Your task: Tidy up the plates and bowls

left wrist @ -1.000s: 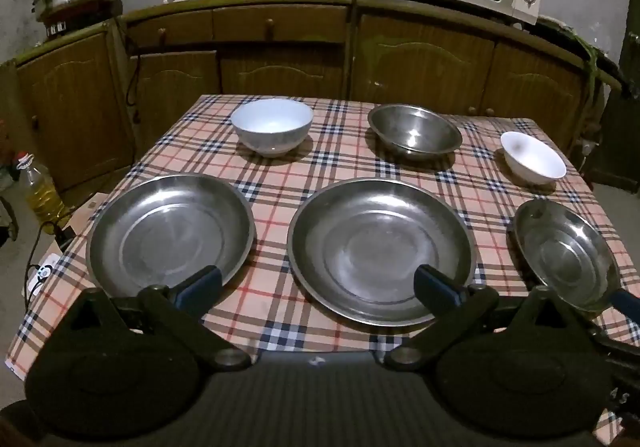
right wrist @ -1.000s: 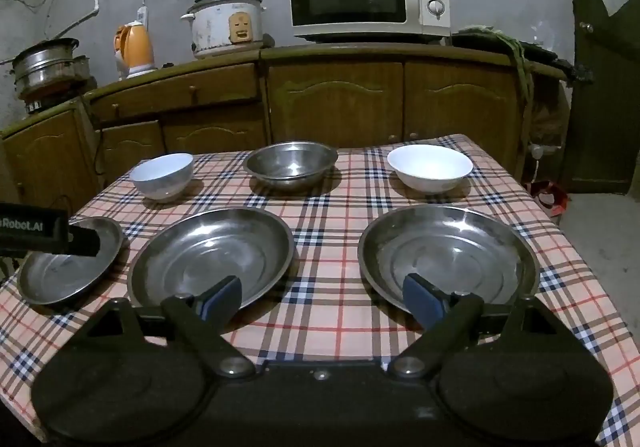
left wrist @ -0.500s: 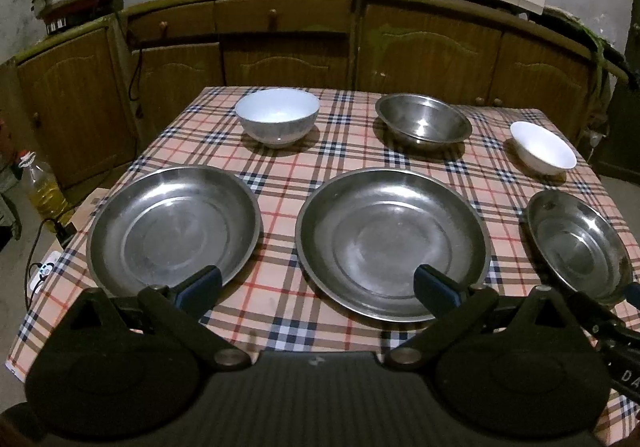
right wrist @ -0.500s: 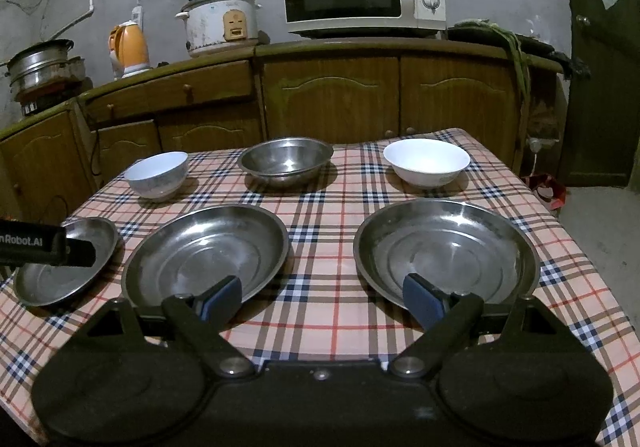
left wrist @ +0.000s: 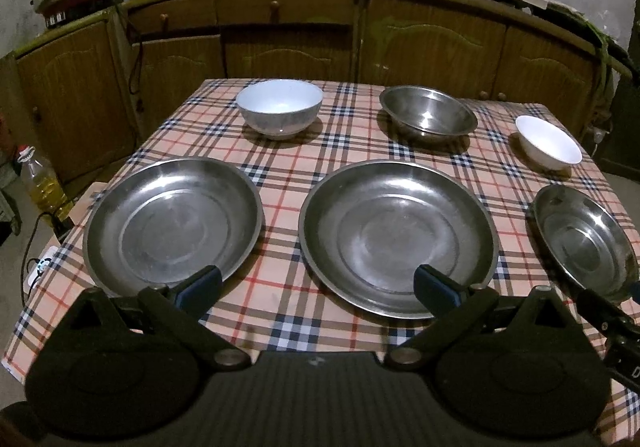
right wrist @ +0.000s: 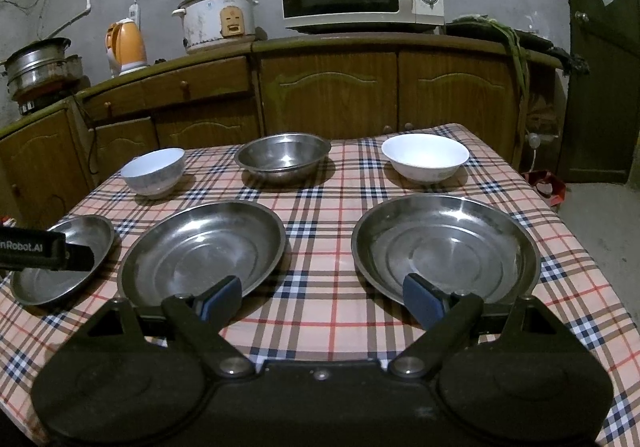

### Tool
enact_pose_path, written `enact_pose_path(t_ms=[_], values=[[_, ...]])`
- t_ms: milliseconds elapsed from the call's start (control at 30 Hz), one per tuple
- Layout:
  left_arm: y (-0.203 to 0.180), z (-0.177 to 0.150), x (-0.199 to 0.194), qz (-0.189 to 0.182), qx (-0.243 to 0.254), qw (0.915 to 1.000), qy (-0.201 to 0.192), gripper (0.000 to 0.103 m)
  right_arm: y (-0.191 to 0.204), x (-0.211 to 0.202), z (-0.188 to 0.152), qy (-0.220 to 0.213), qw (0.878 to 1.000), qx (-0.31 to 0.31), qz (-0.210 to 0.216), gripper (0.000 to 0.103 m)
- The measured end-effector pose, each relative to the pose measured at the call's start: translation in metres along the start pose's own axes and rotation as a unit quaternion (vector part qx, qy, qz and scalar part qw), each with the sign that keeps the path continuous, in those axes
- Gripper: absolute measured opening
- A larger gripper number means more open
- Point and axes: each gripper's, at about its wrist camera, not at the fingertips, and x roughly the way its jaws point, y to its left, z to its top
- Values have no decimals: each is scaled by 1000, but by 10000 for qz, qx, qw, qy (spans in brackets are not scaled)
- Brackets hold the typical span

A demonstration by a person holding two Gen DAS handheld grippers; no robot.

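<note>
My left claw (left wrist: pixel 316 287) and right claw (right wrist: pixel 320 293) are both wide and hold nothing. Three metal plates (left wrist: pixel 396 235) sit near the bench (left wrist: pixel 280 175) front edge, three bowls (left wrist: pixel 279 111) behind, with gaps between.

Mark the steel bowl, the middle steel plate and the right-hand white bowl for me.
steel bowl (left wrist: pixel 428 121): left wrist view, inner wall.
middle steel plate (left wrist: pixel 396 235): left wrist view, flat centre.
right-hand white bowl (right wrist: pixel 425 157): right wrist view, inside bottom.
</note>
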Motion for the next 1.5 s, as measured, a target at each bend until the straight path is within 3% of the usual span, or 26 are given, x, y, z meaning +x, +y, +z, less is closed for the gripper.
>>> enact_pose_path(t_ms=[600, 1033, 1500], values=[[11, 6, 31, 102, -64, 9998, 165, 103, 7, 26, 10, 111, 9997, -189, 134, 102], [0, 7, 56, -116, 16, 9996, 276, 103, 12, 69, 19, 278, 9991, -295, 95, 102], [-8, 10, 96, -214, -14, 9984, 531, 88, 20, 131, 22, 707, 9968, -290, 244, 102]])
